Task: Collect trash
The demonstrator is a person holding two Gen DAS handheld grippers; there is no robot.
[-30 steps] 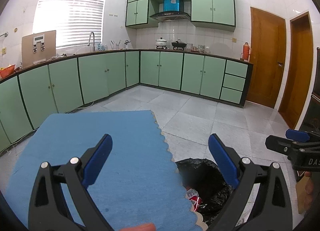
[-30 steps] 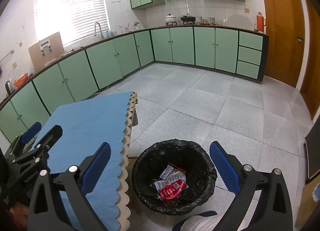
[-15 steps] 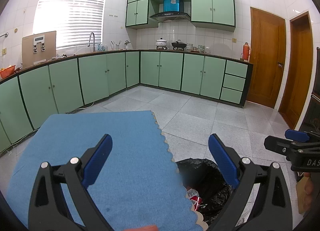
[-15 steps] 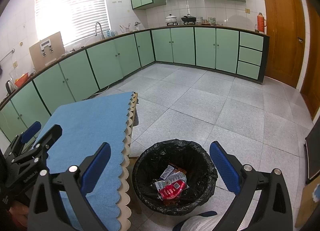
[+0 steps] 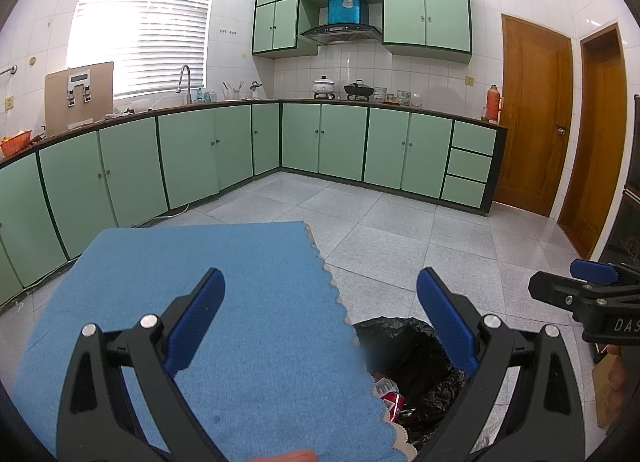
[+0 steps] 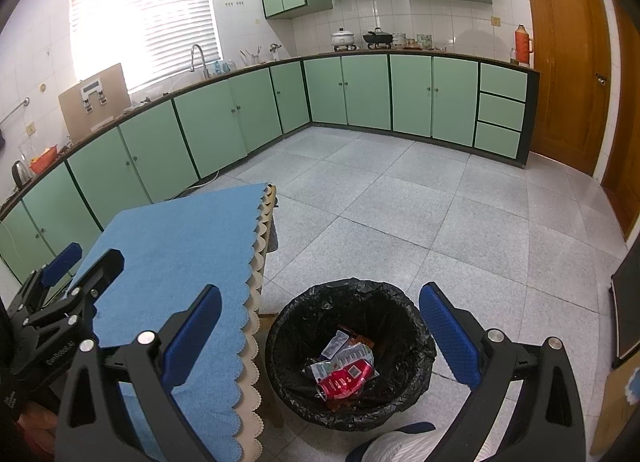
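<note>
Viewing: a green-cabinet kitchen from two wrist cameras, each looking forward along its own fingers.
Left hand-held gripper (image 5: 320,318): spread wide and holding nothing, hovering above the blue cloth; it also shows at the left edge of the right wrist view.
Right hand-held gripper (image 6: 320,326): spread wide and empty, poised above the bin's mouth, likely because that is where trash gets released.
Bench (image 6: 176,246): covered by a blue cloth with a scalloped beige edge; no trash shows on the visible part of it.
Bin (image 6: 396,306): a round bin lined with a black bag, standing on the floor just beside the bench's edge, probably so that items travel only a short way from bench to bin.
Trash (image 6: 346,376): a crushed red can and several crumpled wrappers lie at the bottom of the bin.
Floor (image 6: 400,214): grey tiles, with no litter visible around the bin.
Progress: judging by the bare cloth and empty grippers, collecting seems finished or nearly so.
</note>
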